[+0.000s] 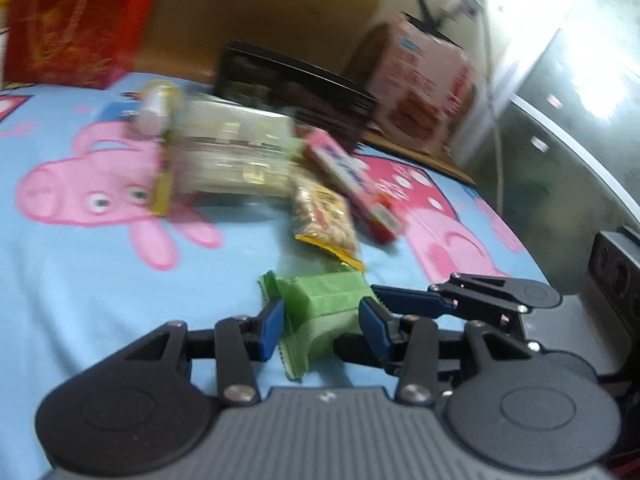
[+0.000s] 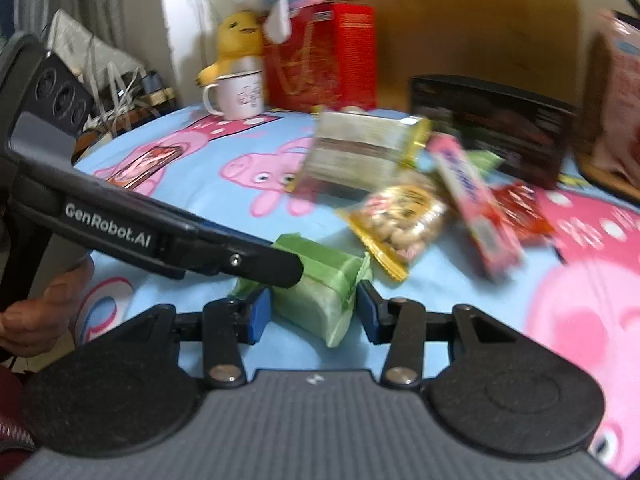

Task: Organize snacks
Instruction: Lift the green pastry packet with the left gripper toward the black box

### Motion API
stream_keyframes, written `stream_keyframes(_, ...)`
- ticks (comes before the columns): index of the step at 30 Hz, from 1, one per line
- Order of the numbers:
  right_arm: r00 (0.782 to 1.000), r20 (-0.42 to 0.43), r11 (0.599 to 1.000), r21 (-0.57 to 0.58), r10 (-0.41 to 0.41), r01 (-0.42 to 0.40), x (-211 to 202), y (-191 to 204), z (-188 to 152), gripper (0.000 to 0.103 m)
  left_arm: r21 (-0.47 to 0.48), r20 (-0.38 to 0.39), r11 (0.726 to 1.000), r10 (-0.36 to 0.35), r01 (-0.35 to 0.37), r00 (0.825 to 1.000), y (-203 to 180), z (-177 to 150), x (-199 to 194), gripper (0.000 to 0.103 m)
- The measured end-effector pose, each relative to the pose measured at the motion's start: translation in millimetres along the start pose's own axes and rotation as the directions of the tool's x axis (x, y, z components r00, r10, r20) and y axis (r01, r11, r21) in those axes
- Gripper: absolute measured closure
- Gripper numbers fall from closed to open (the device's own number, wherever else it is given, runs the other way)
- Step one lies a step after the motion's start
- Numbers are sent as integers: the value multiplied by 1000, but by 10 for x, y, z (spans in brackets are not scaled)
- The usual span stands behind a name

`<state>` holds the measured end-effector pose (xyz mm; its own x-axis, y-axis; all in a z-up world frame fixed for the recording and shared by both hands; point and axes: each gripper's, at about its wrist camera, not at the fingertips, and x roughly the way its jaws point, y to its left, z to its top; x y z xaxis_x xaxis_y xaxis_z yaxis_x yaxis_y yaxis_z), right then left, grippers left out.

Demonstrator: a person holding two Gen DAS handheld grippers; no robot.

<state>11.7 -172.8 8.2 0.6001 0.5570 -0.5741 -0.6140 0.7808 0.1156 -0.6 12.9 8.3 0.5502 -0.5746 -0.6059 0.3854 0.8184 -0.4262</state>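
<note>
A green wrapped snack (image 1: pixel 320 308) lies on the blue pig-print cloth (image 1: pixel 80 288). My left gripper (image 1: pixel 322 328) is shut on it, a blue pad pressing each side. My right gripper (image 2: pixel 314 312) stands open around the same green snack (image 2: pixel 320 300): the left pad touches it and the right pad sits a sliver off. One of the right gripper's fingers (image 1: pixel 408 302) reaches in from the right in the left wrist view. One of the left gripper's fingers (image 2: pixel 256 260) crosses over the snack from the left in the right wrist view. Both views are motion-blurred.
Just beyond lie a yellow nut bag (image 2: pixel 400 220), a pink box (image 2: pixel 468 196), a red packet (image 2: pixel 520 208) and a large clear wafer pack (image 2: pixel 360 152). Behind stand a black box (image 2: pixel 492 124), a red bag (image 2: pixel 324 56), a mug (image 2: pixel 240 94) and a pink carton (image 1: pixel 420 92). A hand (image 2: pixel 40 308) is at the left.
</note>
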Motion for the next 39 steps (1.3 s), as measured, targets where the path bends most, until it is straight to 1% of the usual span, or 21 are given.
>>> stream_keyframes(4,999,13,998,48,-46,46,-152,-105,-107,53,28,-18,999,-21,21,1000,-137,26,53,58)
stream_keyframes(7,997,15,996,58,-73,72,-224,-158,-154,53,27,-14,999,-27,28,1000,-147,41,-4,48)
stream_keyframes(9,997,14,995,66,-75,74,-255,-202,-190,53,23,-20,999,-43,43,999,-155,48,-9,44)
stream_keyframes(12,997,21,996,51,-71,70,-242,-196,-238,52,24,-43,999,-39,40,998,-193,54,75,46)
stream_keyframes(13,997,22,997,36,-68,67,-238,-175,-250,53,27,-45,999,-39,40,998,-210,52,106,49)
stream_keyframes(14,998,22,998,20,-62,61,-216,-141,-243,54,35,-43,999,-34,36,998,-227,43,122,56)
stream_keyframes(16,998,31,998,1,-59,59,-178,-75,-240,56,53,-36,999,-10,12,999,-253,36,122,59)
stream_keyframes(17,996,37,997,-15,-79,79,-158,-33,-239,56,57,-33,998,-6,8,999,-260,38,105,61)
stream_keyframes(19,995,45,995,-27,-90,91,-149,-17,-240,58,52,-27,999,-11,13,1000,-248,47,54,63)
stream_keyframes(24,996,83,997,71,-36,30,-220,-125,-203,62,50,28,998,-33,31,999,-247,107,-121,63)
stream_keyframes(30,989,140,995,87,-53,41,-278,-83,-134,63,62,67,998,-36,32,997,-285,203,-186,63)
stream_keyframes(33,988,141,995,89,-59,47,-255,-99,-125,64,56,62,998,-31,28,998,-251,223,-144,63)
stream_keyframes(37,990,124,995,79,-65,55,-195,-109,-136,65,26,27,1000,-14,13,1000,-143,190,-40,61)
stream_keyframes(39,992,106,996,71,-62,55,-159,-102,-140,64,10,16,1000,-11,11,1000,-92,172,-13,58)
